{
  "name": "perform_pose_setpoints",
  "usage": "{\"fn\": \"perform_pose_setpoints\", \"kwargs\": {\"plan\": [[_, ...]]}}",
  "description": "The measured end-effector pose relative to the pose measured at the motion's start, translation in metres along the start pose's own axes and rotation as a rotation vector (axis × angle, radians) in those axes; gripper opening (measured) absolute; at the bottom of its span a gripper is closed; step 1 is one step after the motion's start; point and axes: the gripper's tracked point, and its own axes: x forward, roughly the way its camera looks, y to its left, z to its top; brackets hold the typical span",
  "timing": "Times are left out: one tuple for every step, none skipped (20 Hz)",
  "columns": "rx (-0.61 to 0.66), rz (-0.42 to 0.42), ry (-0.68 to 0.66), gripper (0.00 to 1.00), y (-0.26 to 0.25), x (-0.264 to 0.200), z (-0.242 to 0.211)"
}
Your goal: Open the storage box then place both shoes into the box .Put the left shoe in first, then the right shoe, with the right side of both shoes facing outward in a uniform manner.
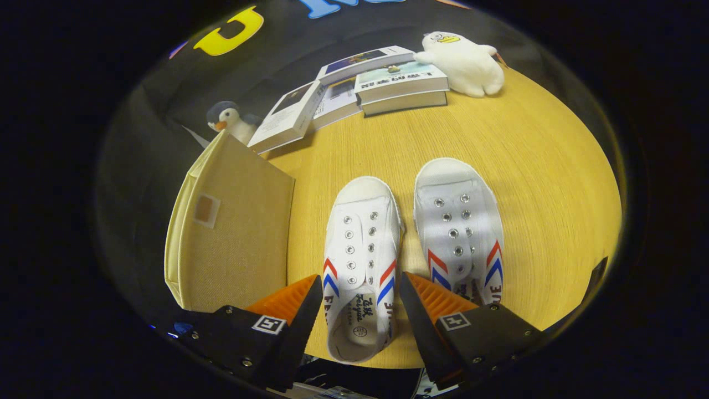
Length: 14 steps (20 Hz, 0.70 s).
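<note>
Two white canvas shoes with red and blue chevrons stand side by side on the wooden table point(526, 144), toes pointing away from me. The left shoe point(361, 244) lies between my fingers, its heel opening near me. The right shoe point(460, 227) sits just beyond the right finger point(429, 299). My gripper point(361, 285) is open, its fingers straddling the left shoe's heel part from above without pressing on it. The beige fabric storage box point(232, 227) stands left of the shoes, beside the left finger; its lid looks closed.
Several books point(382, 80) lie stacked and fanned at the table's far side. A white plush toy point(465, 64) rests to their right. A small penguin plush point(227, 119) sits behind the box. The table's near edge runs just under the fingers.
</note>
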Motion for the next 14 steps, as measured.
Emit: {"fn": "perform_pose_setpoints", "kwargs": {"plan": [[0.021,0.002,0.008,0.85,-0.002,0.001,-0.002],[0.041,0.011,0.011,0.85,-0.002,0.003,-0.001],[0.057,0.016,0.007,0.85,-0.003,0.003,0.001],[0.069,0.014,0.001,0.84,-0.005,0.005,0.002],[0.077,0.017,0.004,0.82,-0.005,0.006,0.002],[0.079,0.014,0.006,0.82,-0.006,0.009,0.001],[0.077,0.010,0.007,0.81,-0.007,0.012,0.001],[0.072,-0.010,0.006,0.79,-0.011,0.015,0.002],[0.072,-0.028,0.004,0.67,-0.016,0.020,0.001],[0.087,-0.018,0.015,0.55,-0.015,0.020,-0.002],[0.104,-0.008,0.020,0.51,-0.015,0.023,-0.003],[0.119,0.002,0.026,0.51,-0.015,0.024,-0.003],[0.132,-0.018,0.023,0.50,-0.018,0.028,-0.007],[0.160,0.001,0.034,0.36,-0.020,0.024,-0.004]]}}
